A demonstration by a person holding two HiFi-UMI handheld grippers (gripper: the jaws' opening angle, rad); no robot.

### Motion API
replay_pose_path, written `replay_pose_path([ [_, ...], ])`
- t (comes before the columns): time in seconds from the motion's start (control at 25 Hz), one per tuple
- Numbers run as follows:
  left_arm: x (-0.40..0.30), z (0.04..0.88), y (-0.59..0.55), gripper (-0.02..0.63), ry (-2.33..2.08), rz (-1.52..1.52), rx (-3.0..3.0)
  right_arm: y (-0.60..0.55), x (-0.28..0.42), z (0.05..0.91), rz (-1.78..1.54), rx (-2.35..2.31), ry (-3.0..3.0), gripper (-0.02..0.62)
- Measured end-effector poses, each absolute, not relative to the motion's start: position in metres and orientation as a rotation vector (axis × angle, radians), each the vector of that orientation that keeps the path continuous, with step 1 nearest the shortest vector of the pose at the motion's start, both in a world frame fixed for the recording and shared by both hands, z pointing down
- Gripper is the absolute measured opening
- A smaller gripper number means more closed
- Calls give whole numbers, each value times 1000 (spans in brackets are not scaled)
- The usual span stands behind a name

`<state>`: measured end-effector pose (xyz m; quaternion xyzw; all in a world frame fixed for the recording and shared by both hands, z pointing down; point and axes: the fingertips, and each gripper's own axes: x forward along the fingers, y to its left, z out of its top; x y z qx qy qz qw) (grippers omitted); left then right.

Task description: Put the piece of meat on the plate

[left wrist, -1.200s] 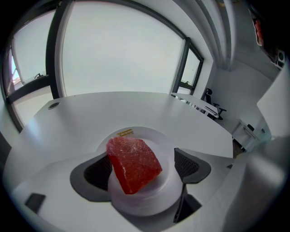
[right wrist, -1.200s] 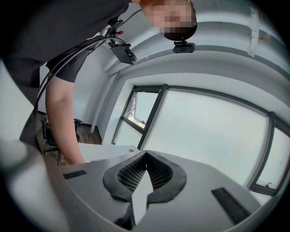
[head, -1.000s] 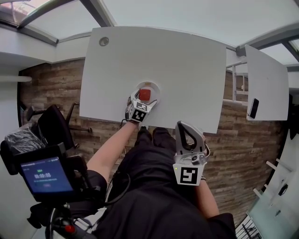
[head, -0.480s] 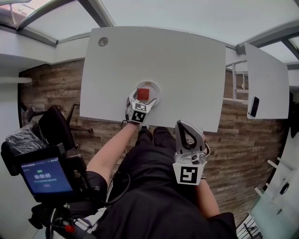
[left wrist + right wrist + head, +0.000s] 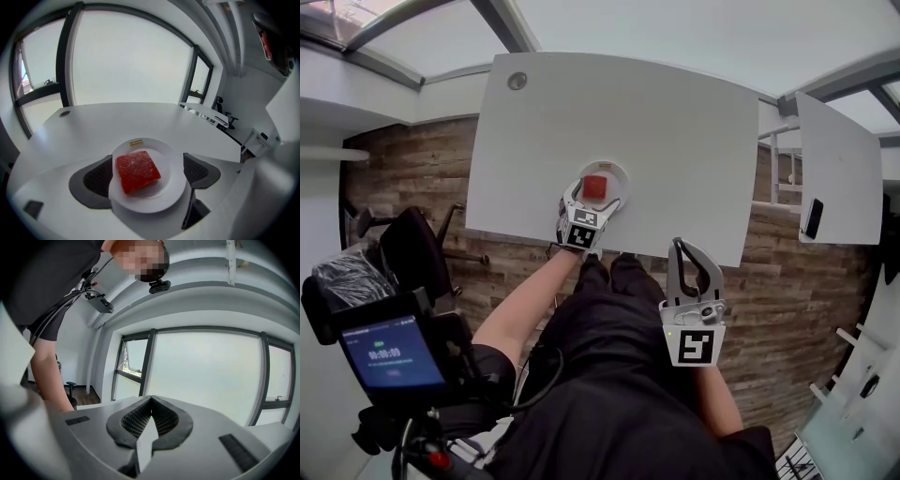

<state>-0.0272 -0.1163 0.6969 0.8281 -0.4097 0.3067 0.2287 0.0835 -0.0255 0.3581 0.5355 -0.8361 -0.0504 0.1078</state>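
Observation:
The piece of meat (image 5: 594,187), a flat red square slab, lies on a small white round plate (image 5: 618,174) near the front edge of the white table (image 5: 666,122). My left gripper (image 5: 593,200) is open, its jaws spread to either side of the plate's near half. In the left gripper view the meat (image 5: 137,170) rests in the middle of the plate (image 5: 161,200), between the two dark pads of the left gripper (image 5: 149,174). My right gripper (image 5: 681,246) is shut and holds nothing, held off the table over the person's lap. Its right gripper view shows the right gripper (image 5: 151,400) pointing at windows.
A cable hole (image 5: 517,81) sits at the table's far left corner. A second white table (image 5: 839,159) with a dark phone (image 5: 811,217) stands to the right. A black chair (image 5: 408,258) and a screen on a stand (image 5: 392,352) are at the left, over brick-patterned floor.
The meat and plate stay put with the left gripper open around them. The right gripper has drifted slightly to the right, still shut.

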Motion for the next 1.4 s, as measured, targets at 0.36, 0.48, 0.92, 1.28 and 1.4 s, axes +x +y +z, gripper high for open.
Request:
replay_pose_path([
  [0.36,-22,660,-117,457,-1199,703,2286,-39,90,384,-13,1584,-2447,5],
  [0.48,-18,646,-116,456,-1208,641,2298,-42,88,389,2,1580,-2463,5],
  [0.92,-5,584,-114,379,-1239,472,2409,-60,84,398,86,1584,-2517,5],
  [1.28,-30,529,-79,172,-1312,373,2460,-32,63,372,29,1558,-2567,5],
  [1.4,-36,523,-71,163,-1323,367,2465,-30,58,367,19,1559,-2579,5],
])
